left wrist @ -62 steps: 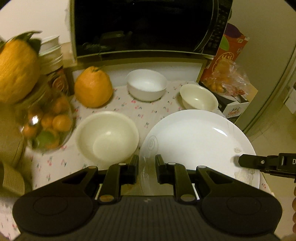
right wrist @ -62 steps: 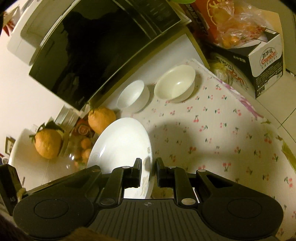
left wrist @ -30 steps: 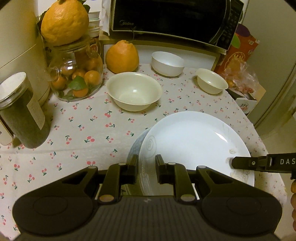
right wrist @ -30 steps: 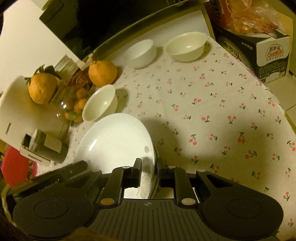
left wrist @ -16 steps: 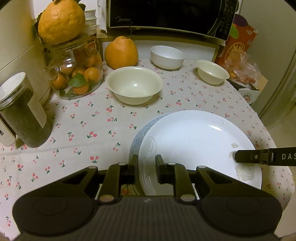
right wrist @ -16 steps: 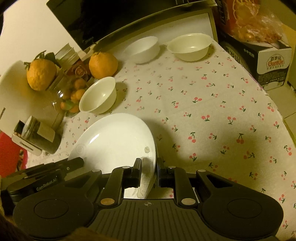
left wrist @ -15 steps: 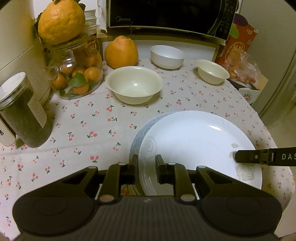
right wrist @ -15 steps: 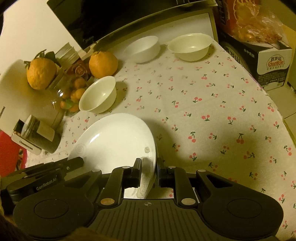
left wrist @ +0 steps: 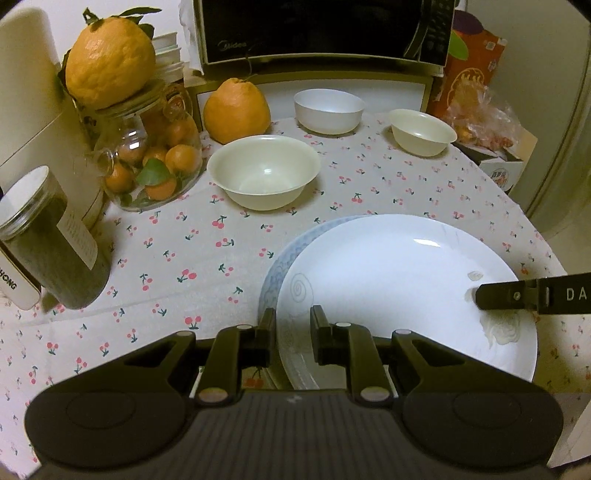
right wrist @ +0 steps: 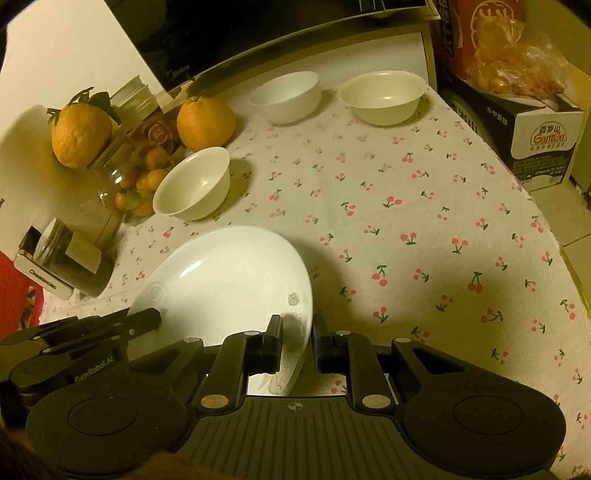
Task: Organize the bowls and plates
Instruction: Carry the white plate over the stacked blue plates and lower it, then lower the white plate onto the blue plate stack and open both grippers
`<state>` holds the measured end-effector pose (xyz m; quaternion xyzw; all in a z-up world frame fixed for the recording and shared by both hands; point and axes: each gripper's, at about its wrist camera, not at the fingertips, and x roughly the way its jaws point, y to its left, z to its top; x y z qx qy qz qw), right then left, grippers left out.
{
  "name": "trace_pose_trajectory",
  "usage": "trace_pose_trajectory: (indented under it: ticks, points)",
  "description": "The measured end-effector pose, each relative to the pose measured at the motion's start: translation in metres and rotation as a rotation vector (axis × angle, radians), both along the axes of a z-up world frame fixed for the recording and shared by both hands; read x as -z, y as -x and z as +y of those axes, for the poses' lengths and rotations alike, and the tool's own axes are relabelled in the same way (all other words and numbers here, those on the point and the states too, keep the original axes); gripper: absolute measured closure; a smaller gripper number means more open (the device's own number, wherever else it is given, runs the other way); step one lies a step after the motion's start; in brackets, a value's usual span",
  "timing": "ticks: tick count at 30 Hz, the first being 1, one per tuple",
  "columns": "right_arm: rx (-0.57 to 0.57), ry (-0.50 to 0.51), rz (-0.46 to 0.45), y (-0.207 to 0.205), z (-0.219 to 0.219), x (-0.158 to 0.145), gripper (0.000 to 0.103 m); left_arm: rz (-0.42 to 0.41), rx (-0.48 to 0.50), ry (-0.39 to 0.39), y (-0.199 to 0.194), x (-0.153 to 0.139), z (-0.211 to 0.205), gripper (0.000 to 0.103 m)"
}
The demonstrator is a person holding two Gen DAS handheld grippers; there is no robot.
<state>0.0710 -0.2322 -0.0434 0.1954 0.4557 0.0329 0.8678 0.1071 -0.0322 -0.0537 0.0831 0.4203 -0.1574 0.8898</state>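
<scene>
— White plate (left wrist: 399,280): who is holding it?
— Left tongs (left wrist: 292,328) are pinching its near-left rim; right tongs (right wrist: 297,341) are pinching the opposite rim.
— Lying where?
— Hanging just over a blue-patterned plate (left wrist: 275,266) on the table (left wrist: 177,236), sitting slightly right of it.

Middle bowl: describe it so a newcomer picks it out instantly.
Find the microwave at the table's back. Two bowls sit just before it; the cream bowl stands nearer, beside the fruit jar. It is the widest bowl, closest to the white plate.
</scene>
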Motion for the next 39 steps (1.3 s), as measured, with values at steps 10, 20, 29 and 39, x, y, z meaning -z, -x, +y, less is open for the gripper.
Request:
trace_pose_trajectory:
  ticks: [10,20,29,39]
  points:
    - [-0.012,0.056,-0.021,-0.0009,0.0025,-0.0024,0.087,0.017,0.003,0.014,-0.0017,0.0043,-0.0013,0.086]
    - [-0.012,0.085,-0.035,-0.0026,0.0037,-0.0038,0.088,0.002,0.026,-0.016,-0.0003,0.0063,-0.005,0.086]
    - [-0.017,0.109,-0.04,-0.004,0.005,-0.0047,0.091,-0.009,0.035,-0.03,0.0009,0.0036,-0.0061,0.083]
    - [-0.023,0.12,-0.041,-0.0041,0.006,-0.0049,0.092,-0.048,0.041,-0.051,0.0054,-0.0011,-0.0044,0.08]
